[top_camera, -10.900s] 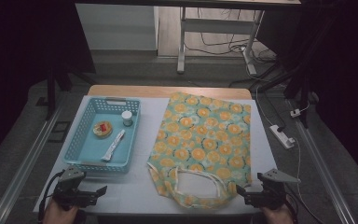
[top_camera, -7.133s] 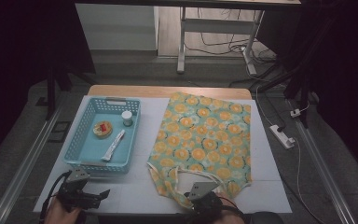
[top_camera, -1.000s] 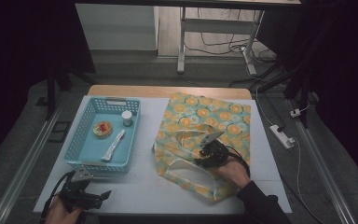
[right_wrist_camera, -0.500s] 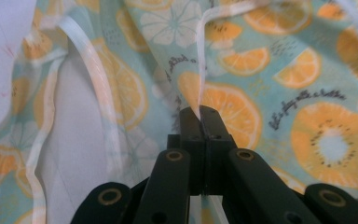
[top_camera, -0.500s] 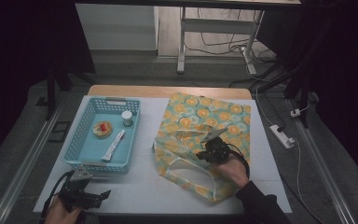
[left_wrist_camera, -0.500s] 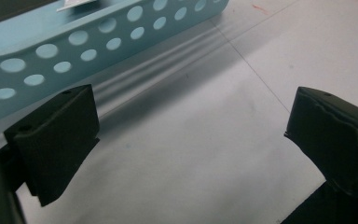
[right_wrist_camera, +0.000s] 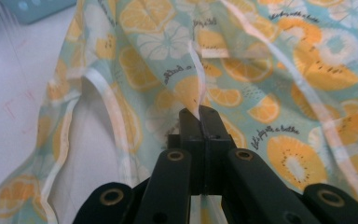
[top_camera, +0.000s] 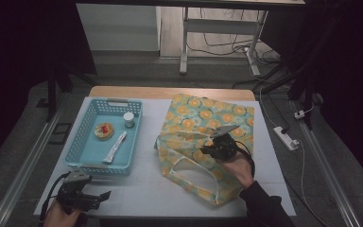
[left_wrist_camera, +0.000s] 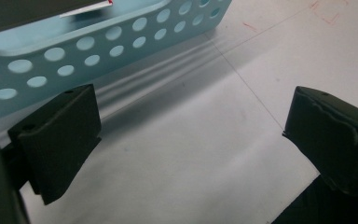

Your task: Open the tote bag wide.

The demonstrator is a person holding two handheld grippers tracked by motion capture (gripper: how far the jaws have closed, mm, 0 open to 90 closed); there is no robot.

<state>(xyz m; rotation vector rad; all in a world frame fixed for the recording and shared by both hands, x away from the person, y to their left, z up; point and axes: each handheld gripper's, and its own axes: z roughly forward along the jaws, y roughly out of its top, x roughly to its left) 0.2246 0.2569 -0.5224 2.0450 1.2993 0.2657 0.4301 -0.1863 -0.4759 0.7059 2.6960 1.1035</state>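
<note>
**Bag mouth being lifted, basket items waiting**

While the left tool (top_camera: pixel 105 195) is resting spread beside the basket (top_camera: pixel 88 163), the right tool (right_wrist_camera: pixel 199 114) is pinching the bag (top_camera: pixel 193 166) rim, raising it; filling is seemingly remaining.

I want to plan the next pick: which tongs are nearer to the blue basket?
Left. The left tongs hover open just in front of the blue basket, near its front wall. The right tongs are farther away, shut on the fruit-print bag.
</note>
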